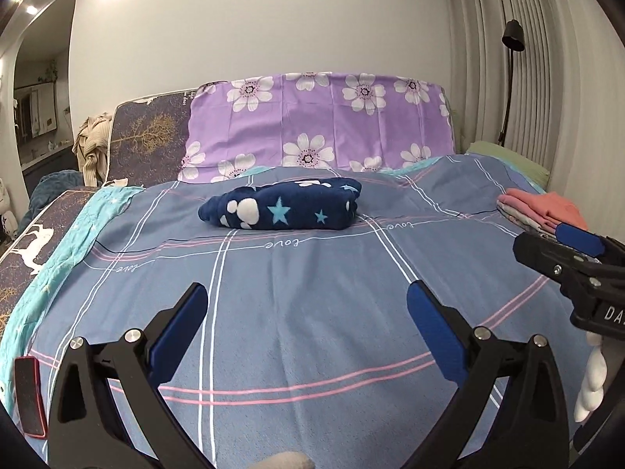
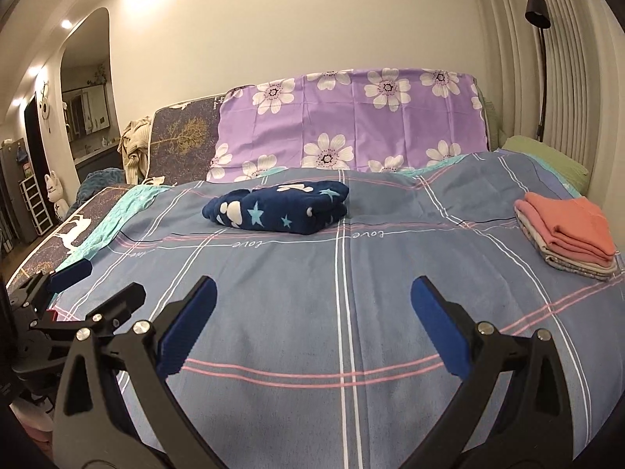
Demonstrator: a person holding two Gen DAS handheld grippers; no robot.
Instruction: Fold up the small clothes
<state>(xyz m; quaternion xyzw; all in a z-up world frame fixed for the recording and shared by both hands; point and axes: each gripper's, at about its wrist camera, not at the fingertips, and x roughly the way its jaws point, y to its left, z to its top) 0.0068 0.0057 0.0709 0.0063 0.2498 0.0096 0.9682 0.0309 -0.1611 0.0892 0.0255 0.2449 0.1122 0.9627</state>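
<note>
A folded navy fleece garment (image 1: 283, 205) (image 2: 279, 209) with white paws and blue stars lies on the bed's far middle. A stack of folded clothes (image 2: 568, 236) (image 1: 541, 209), salmon pink on top, sits at the right side of the bed. My left gripper (image 1: 306, 301) hovers open over the blue checked bedsheet (image 1: 312, 332), well short of the navy garment, nothing between its fingers. My right gripper (image 2: 312, 297) is likewise open and empty above the bedsheet (image 2: 351, 312). Each gripper shows at the edge of the other's view.
Purple flowered cover (image 1: 320, 125) stands along the headboard. A red-cased phone (image 1: 29, 394) lies at the bed's left edge. A green pillow (image 2: 547, 156) and a black floor lamp (image 2: 541, 58) are at far right. Beige clothing (image 1: 91, 144) is heaped at far left.
</note>
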